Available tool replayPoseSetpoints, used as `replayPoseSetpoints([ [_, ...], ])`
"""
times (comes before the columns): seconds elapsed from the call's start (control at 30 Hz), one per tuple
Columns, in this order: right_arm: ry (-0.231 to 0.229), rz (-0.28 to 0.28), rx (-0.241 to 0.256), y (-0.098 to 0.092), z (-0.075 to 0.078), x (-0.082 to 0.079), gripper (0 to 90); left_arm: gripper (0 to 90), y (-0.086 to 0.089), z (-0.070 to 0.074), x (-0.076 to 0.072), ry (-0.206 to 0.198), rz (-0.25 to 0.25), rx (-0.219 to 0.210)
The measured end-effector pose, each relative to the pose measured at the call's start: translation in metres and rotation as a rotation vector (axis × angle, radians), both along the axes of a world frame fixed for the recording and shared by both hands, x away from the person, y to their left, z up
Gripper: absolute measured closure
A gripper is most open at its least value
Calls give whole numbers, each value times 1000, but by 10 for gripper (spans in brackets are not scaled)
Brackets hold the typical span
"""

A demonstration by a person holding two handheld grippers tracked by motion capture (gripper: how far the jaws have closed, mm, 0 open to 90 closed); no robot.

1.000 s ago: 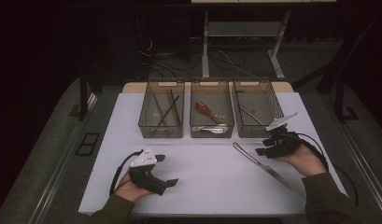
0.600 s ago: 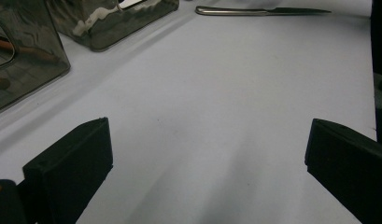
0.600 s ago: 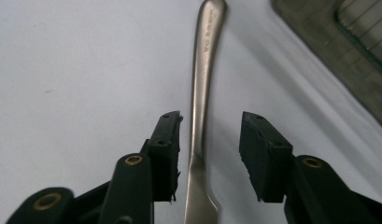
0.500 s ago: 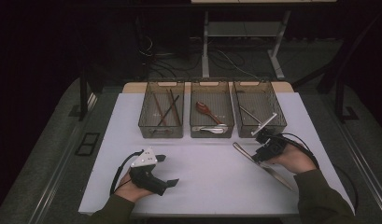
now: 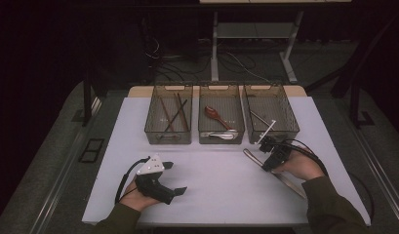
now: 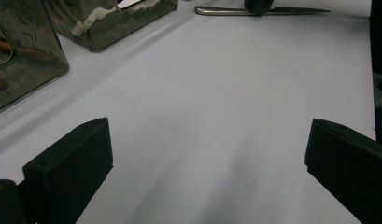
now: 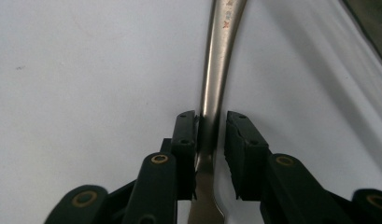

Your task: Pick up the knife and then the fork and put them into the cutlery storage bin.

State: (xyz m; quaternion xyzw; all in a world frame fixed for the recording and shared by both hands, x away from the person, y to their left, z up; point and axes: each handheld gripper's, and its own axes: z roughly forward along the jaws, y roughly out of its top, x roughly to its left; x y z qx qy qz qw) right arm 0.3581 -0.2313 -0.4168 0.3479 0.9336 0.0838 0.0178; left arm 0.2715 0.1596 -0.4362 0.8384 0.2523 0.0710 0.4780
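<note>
A steel knife [image 5: 285, 180] lies slantwise on the white table [image 5: 221, 185] at the right, its handle end [image 7: 221, 56] pointing toward the bins. My right gripper [image 5: 265, 157] is down on that handle. In the right gripper view its jaws [image 7: 211, 135] are shut on the narrow steel shaft from both sides, and the knife rests on the table. At the front left my left gripper [image 5: 174, 177] rests on the table, open, with bare table between its jaws [image 6: 207, 158]. The left gripper view shows the knife [image 6: 226, 10] far off.
Three clear bins stand in a row at the back. The left bin [image 5: 153, 127] holds chopsticks. A red spoon and a metal one lie in the middle bin [image 5: 221, 139]. Metal cutlery lies in the right bin [image 5: 289, 124]. Table edges run along the front and both sides.
My right gripper has moved left and down from beside the right bin onto the knife's handle, and its jaws have closed on it. The left gripper has not moved.
</note>
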Motion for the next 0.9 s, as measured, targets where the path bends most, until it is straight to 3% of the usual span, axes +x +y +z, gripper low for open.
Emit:
replayPoseSetpoints([
  [0.5,-4,76,-88,10,-3,1,792,2,0,0,0,0,-1,1],
  [0.63,12,66,-82,12,-2,0,795,2,0,0,0,0,-2,1],
  [0.9,-9,89,-87,10,-3,0,796,2,0,0,0,-1,-2,0],
])
